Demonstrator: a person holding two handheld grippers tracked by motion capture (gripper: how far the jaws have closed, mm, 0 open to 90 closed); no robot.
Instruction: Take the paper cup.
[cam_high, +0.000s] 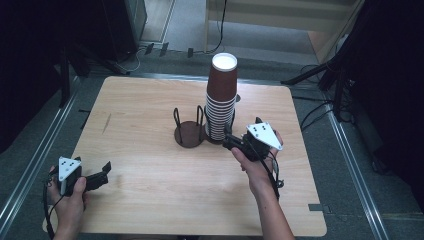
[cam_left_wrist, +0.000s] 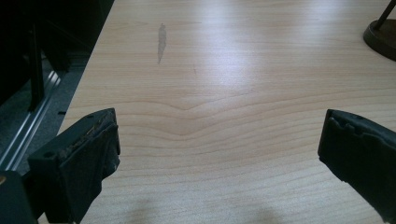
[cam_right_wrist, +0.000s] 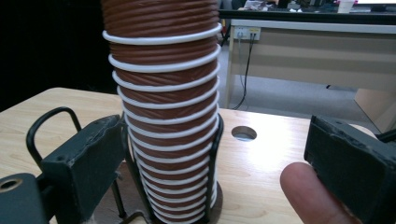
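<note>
1. You have a dark wire cup holder (cam_high: 202, 131) in the middle of the wooden table (cam_high: 150, 170). It has two round spots side by side.
2. The spot on your right holds a tall stack of brown paper cups (cam_high: 221, 100). The cups sit one inside the next, standing up straight.
3. The spot on your left has a bare round base (cam_high: 189, 134) with nothing in it.
4. Each cup has a white rim. In the right gripper view the rims look like white rings going up the ribbed brown stack (cam_right_wrist: 166, 116). The top cup is white inside.
5. Thin black wire loops stand up around the bottom of the stack (cam_right_wrist: 212, 158).
6. Your right gripper (cam_high: 235, 141) is just beside the bottom of the stack, on its right side. Its jaws are wide apart and hold nothing. One jaw is right next to the holder's wire; you cannot tell if they touch.
7. One of your fingertips (cam_right_wrist: 310, 196) shows near the other jaw.
8. Your left gripper (cam_high: 97, 176) is far from the cups, near the table's front left corner. Its jaws are also wide apart, over bare wood.
9. There is a small round hole (cam_right_wrist: 243, 133) in the table behind the stack.
</note>
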